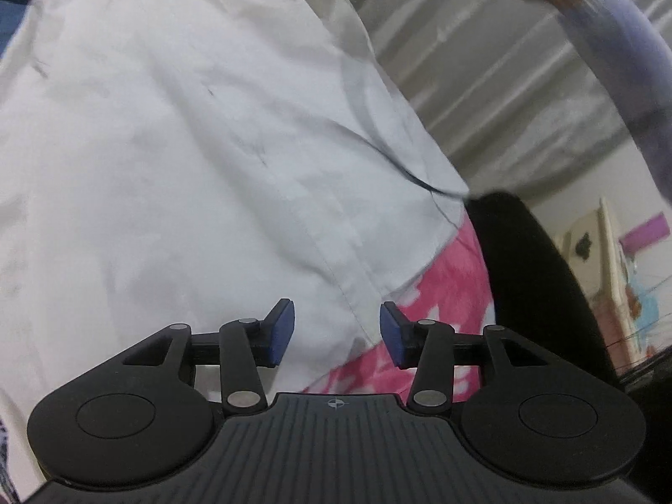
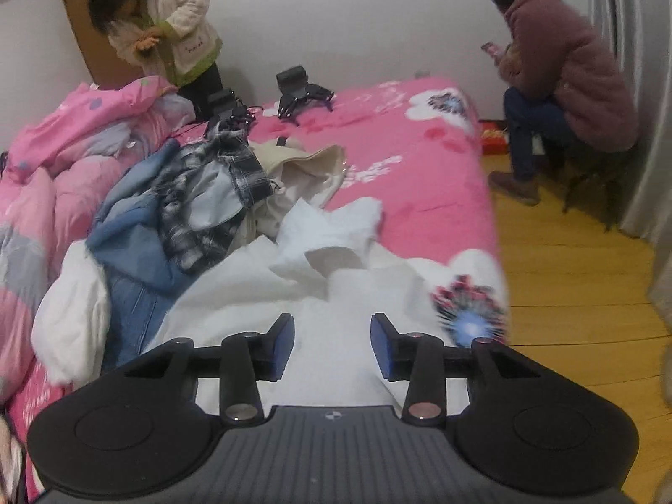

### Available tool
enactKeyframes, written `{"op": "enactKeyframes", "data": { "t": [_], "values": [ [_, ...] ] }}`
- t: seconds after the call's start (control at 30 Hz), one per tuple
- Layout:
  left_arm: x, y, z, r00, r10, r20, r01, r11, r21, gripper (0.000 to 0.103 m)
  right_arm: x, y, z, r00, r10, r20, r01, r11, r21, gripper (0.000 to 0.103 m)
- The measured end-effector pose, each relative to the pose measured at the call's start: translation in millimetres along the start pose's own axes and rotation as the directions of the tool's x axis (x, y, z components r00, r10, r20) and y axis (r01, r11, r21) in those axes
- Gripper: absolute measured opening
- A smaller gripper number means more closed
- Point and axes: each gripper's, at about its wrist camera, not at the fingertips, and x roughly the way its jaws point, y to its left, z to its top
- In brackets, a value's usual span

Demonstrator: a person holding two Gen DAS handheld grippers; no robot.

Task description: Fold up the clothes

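A bed with a pink flowered sheet (image 2: pixel 411 159) carries a white shirt (image 2: pixel 336 277), a heap of clothes (image 2: pixel 197 193), a bunched pink quilt (image 2: pixel 63 155) and two spare black grippers (image 2: pixel 300 94).

A home bedroom: a bed (image 2: pixel 420 159) with a pink flowered sheet, a bunched pink quilt (image 2: pixel 63 159), a heap of clothes (image 2: pixel 201 201), a wooden plank floor (image 2: pixel 579 294), plain white wall (image 2: pixel 357 12) and pale curtains (image 2: pixel 630 63).
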Motion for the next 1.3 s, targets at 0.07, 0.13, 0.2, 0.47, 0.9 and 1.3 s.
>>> {"op": "enactKeyframes", "data": {
  "t": [0.07, 0.13, 0.2, 0.47, 0.9, 1.3],
  "values": [
    [-7, 9, 5, 0.999, 0.014, 0.031, -0.012, 0.999, -0.046, 0.045, -27, 5, -12, 1.0, 0.002, -0.024, -0.003, 0.998, -0.057, 0.048],
    [-10, 14, 11, 0.996, 0.059, 0.066, -0.053, 0.995, -0.09, 0.044, -45, 14, -32, 0.999, 0.023, -0.034, -0.025, 0.998, -0.057, 0.054],
    [-13, 21, 21, 0.988, 0.107, 0.114, -0.097, 0.991, -0.09, 0.042, -43, 28, -63, 0.99, 0.109, -0.093, -0.111, 0.994, -0.011, 0.054],
    [-2, 47, 101, 0.932, 0.271, 0.239, -0.266, 0.962, -0.056, 0.035, 13, 122, -176, 0.904, 0.376, -0.204, -0.386, 0.922, -0.009, 0.053],
    [5, 52, 266, 0.819, 0.5, 0.283, -0.545, 0.832, 0.108, 0.042, 82, 150, -191, 0.907, 0.419, -0.045, -0.418, 0.908, 0.031, 0.053],
    [99, 46, 379, 0.818, 0.496, 0.291, -0.574, 0.73, 0.37, 0.051, 96, 134, -220, 0.859, 0.509, -0.061, -0.51, 0.86, 0.001, 0.053]
  ]
}}
